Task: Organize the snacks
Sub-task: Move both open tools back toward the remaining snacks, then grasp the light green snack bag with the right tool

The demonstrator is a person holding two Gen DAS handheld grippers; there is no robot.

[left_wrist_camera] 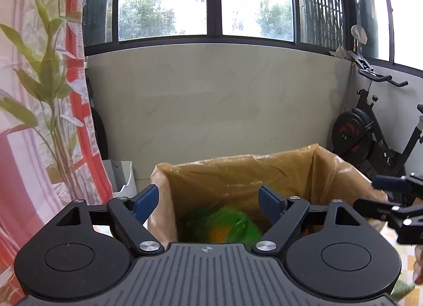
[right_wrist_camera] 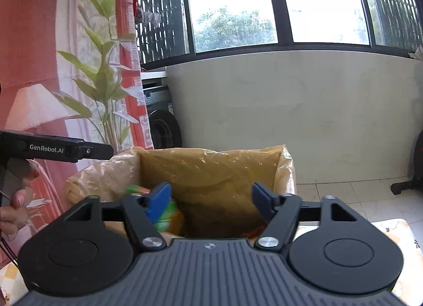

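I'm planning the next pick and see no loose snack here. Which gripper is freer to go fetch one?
Probably either: left gripper and right gripper both hang open and empty over the lined box, with a green snack bag already inside.

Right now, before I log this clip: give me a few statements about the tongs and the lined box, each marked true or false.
1. Both the left tongs and the right tongs are open. True.
2. The box is lined with a yellowish plastic bag. True.
3. The box holds nothing. False: a green snack packet lies inside it.
4. The left tongs grip the green snack packet. False: nothing is held between them.
5. An exercise bike stands right of the box. True.
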